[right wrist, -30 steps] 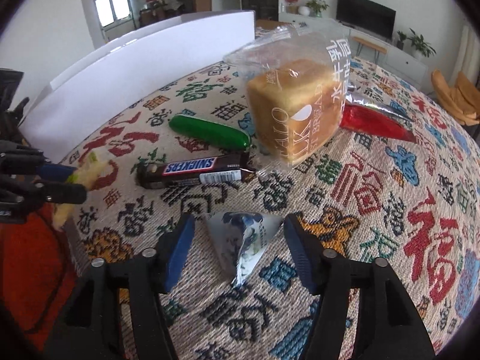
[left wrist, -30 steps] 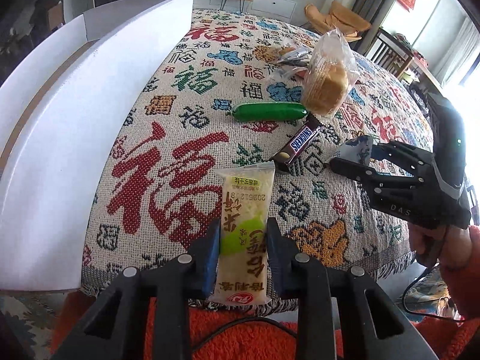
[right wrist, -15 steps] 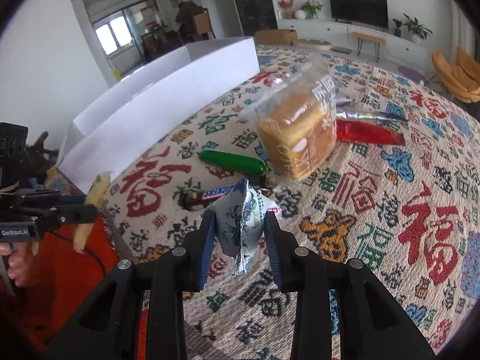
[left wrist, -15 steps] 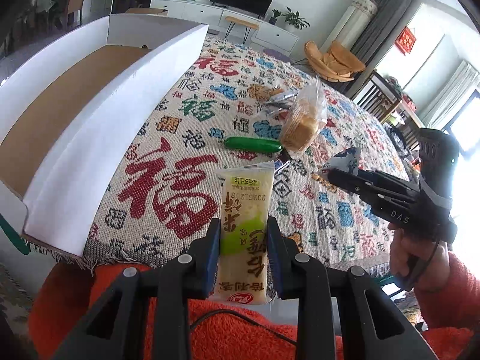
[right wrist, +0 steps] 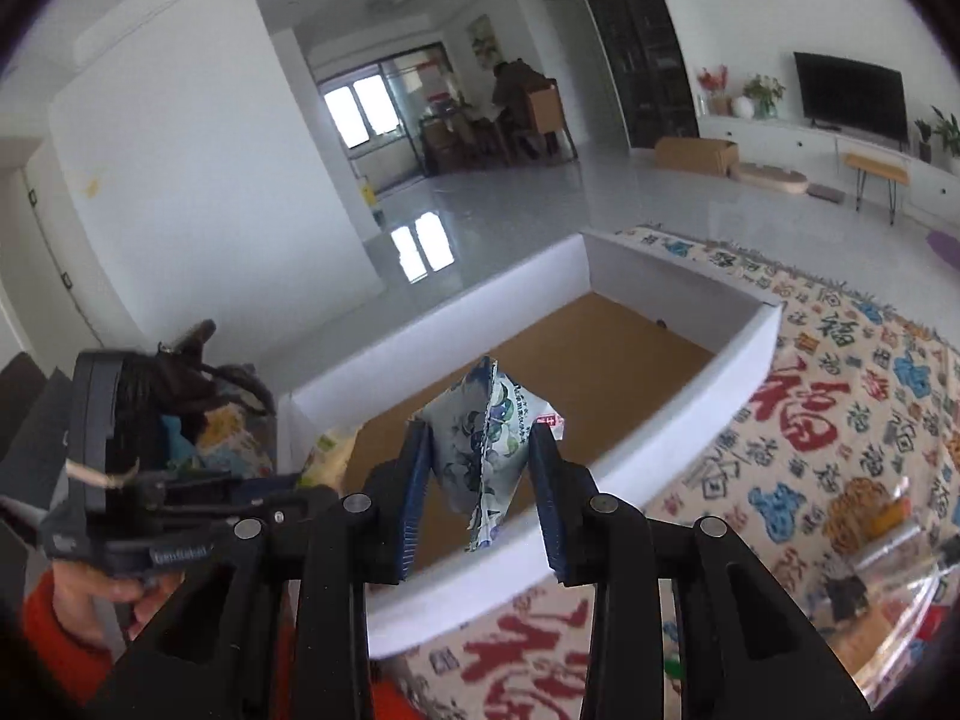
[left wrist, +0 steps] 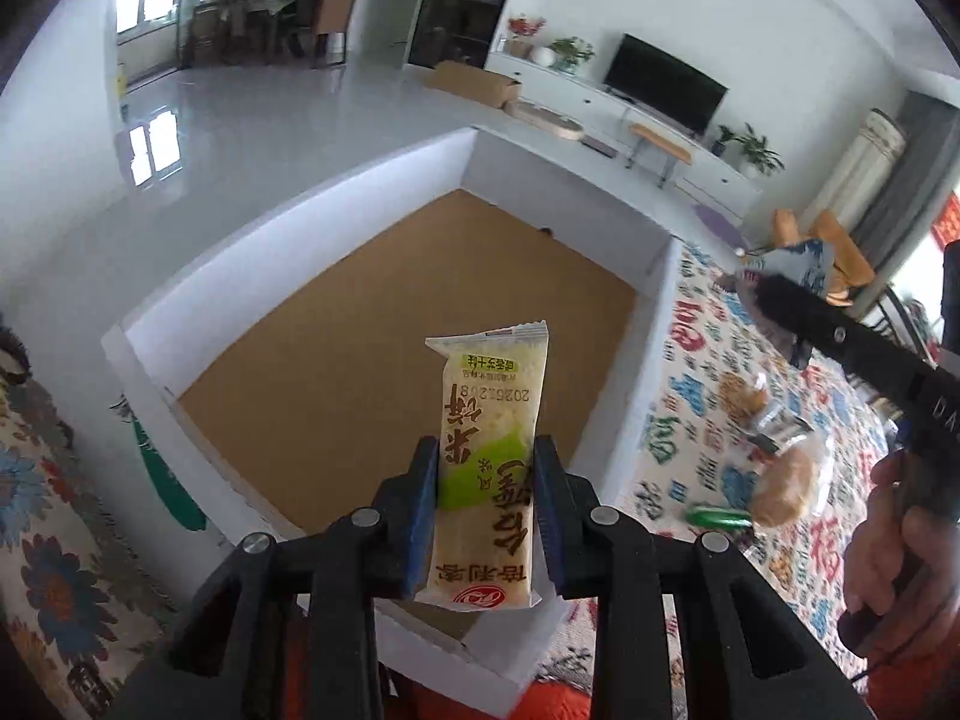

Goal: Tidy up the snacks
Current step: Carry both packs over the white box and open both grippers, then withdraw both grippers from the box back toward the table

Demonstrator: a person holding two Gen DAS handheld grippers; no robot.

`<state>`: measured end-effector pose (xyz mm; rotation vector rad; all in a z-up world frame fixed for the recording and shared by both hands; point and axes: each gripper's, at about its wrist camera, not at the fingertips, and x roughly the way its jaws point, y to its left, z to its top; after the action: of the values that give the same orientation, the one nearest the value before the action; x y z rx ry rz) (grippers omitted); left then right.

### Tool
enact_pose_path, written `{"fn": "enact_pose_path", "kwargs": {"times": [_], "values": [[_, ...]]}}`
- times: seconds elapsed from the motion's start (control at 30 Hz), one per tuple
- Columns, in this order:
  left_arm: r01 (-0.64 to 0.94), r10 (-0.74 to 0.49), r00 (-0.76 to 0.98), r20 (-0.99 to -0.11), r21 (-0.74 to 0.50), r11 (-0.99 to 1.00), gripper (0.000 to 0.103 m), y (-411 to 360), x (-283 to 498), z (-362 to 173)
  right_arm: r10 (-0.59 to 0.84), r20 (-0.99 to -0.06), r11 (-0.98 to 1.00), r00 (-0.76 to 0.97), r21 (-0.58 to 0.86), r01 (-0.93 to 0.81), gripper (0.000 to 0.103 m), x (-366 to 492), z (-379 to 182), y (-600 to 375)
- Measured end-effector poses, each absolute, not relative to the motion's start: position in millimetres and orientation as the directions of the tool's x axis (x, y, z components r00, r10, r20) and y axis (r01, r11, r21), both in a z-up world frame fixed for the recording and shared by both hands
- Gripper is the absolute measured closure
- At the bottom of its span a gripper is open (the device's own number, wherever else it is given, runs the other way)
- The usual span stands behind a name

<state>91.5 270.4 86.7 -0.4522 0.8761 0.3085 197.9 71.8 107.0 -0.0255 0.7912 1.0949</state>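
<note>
Grippers, two: left gripper (left wrist: 485, 483) fingers clamp rice cracker (left wrist: 489, 468); right gripper (right wrist: 480, 480) fingers clamp pouch (right wrist: 483, 450).

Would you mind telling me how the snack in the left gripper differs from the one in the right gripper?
The rice cracker packet is long, flat and yellow-green; the blue floral pouch is crumpled and roughly triangular. The packet stands straight between the left gripper pads; the pouch sags below the right gripper. Both are held above the white box.
</note>
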Motion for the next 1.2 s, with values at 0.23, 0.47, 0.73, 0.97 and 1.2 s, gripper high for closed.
{"fn": "enact_pose_path", "kwargs": {"times": [0.23, 0.47, 0.73, 0.97, 1.2], "values": [[-0.495, 0.119, 0.586, -0.802, -0.238, 0.836, 0.012, 277.7, 88.6, 49.1, 0.745, -0.631, 0.564, 0.215, 0.424, -0.708, 0.041, 220.0, 78.5, 92.7], [-0.242, 0.0, 0.637, -0.771, -0.2, 0.95, 0.012, 175.5, 65.8, 44.5, 0.672, -0.634, 0.625, 0.382, 0.211, -0.752, 0.036, 169.1, 66.1, -7.4], [-0.095, 0.13, 0.686, -0.716, 0.089, 0.991, 0.012, 80.6, 3.0, 33.8, 0.501, -0.652, 0.802, 0.57, 0.102, -0.588, 0.033, 104.8, 27.3, -169.3], [-0.398, 0.271, 0.72, -0.639, -0.061, 0.915, 0.001, 184.2, -17.9, 62.8, 0.415, -0.704, 0.874, 0.576, 0.133, -0.467, 0.033, 82.5, -11.9, -218.2], [-0.829, 0.55, 0.53, -0.645, -0.258, 0.496, 0.001, 322.9, -56.4, 63.5, 0.462, -0.678, 0.84, 0.572, 0.128, -0.527, 0.033, 71.1, -10.9, -198.4]]}}
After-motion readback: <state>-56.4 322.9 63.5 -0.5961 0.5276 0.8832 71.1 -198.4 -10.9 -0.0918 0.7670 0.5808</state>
